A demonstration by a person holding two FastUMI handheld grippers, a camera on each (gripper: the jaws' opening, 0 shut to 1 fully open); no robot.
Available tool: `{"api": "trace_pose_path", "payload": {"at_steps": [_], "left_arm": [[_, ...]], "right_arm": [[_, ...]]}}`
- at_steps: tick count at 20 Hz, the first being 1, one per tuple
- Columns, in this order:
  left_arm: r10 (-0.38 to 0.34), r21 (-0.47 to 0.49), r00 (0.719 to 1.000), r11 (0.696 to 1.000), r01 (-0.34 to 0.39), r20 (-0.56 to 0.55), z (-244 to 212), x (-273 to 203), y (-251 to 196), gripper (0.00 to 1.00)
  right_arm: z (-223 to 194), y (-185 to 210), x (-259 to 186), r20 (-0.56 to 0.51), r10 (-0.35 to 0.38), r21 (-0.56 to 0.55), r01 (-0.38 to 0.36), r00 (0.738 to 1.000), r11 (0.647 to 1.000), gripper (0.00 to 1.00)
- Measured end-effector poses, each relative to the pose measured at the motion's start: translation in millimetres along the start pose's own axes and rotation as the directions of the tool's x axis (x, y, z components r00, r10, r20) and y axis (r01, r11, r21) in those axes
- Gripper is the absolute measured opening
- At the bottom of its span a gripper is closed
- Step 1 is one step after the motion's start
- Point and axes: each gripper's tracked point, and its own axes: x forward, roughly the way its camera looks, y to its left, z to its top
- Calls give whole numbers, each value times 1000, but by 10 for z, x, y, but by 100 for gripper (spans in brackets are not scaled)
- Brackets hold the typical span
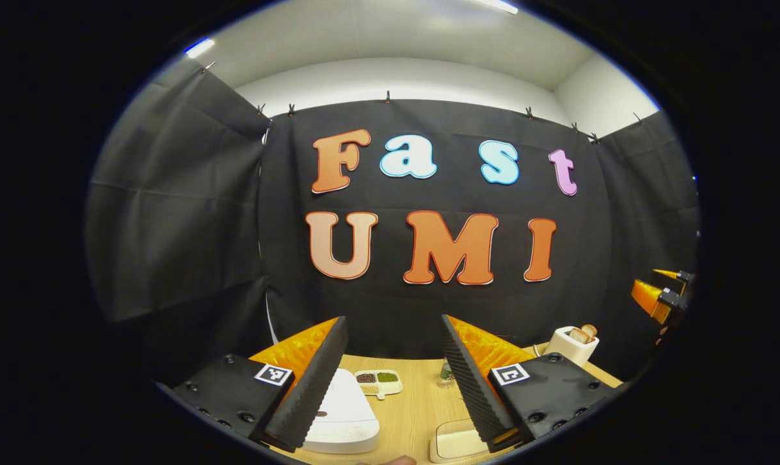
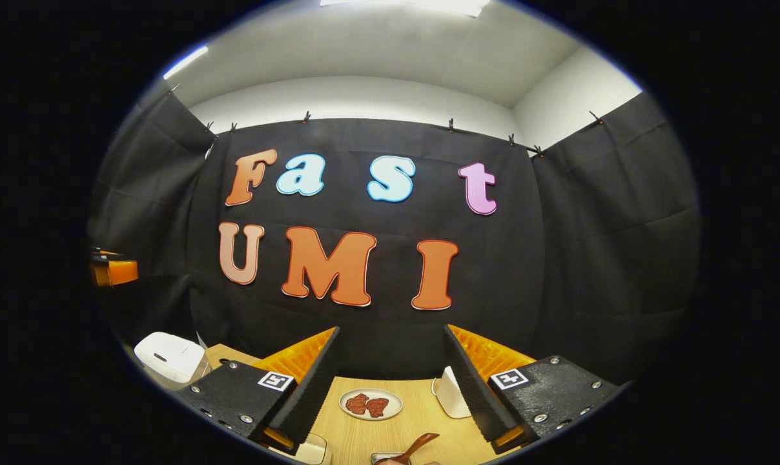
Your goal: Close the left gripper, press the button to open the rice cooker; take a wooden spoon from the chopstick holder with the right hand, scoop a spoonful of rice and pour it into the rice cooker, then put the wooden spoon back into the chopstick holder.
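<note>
Rice cooker: the white rice cooker (image 1: 339,413) sits on the desk (image 1: 409,413) at about 7 o'clock in the left gripper view, partly behind one finger. Its lid looks shut.
Button: I cannot make out the button for sure. It likely needs one firm push, and the cooker looks heavy enough to stay put.
Wooden spoon: the wooden spoon (image 2: 414,447) pokes up at 6 o'clock in the right gripper view. It looks stiff, light and a bit smooth, so the thin handle is the best place to grab.
Left tongs: the left tongs (image 1: 393,381) are wide apart and hold nothing. They must clench before the push.
Right tongs: the right tongs (image 2: 390,381) are spread too, with nothing between them.
Around: a tray of beans (image 1: 378,382), a toaster (image 1: 575,344) and a plate of meat (image 2: 370,404) sit farther back.
</note>
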Motion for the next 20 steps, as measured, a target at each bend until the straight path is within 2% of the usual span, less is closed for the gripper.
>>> {"api": "trace_pose_path", "payload": {"at_steps": [7,8,10,13,15,17,19,20], "left_arm": [[10,-63,998,998,-14,-65,81,146,257,96],[19,-65,997,998,-24,-79,80,186,321,93],[40,-51,994,998,-46,-104,78,248,446,95],[81,-32,982,996,-88,-170,-65,344,582,93],[85,-47,973,994,-98,-214,-152,426,614,82],[144,-49,949,985,-164,-279,-299,488,791,52],[149,-74,915,979,-190,-376,-550,553,872,8],[135,-115,895,973,-201,-426,-667,546,876,7]], "right_arm": [[46,-89,-42,3,-13,-11,13,1000,1000,95],[54,-98,-47,4,-16,-14,16,1000,1000,95],[63,-153,-65,4,-25,-16,25,1000,1000,95],[86,-222,-93,9,-42,-22,42,999,999,95],[77,-264,-113,4,-52,-26,52,999,998,95],[100,-313,-138,10,-65,-33,65,998,997,95],[108,-357,-160,13,-78,-42,79,997,996,95],[109,-378,-169,13,-87,-48,88,996,995,95]]}}
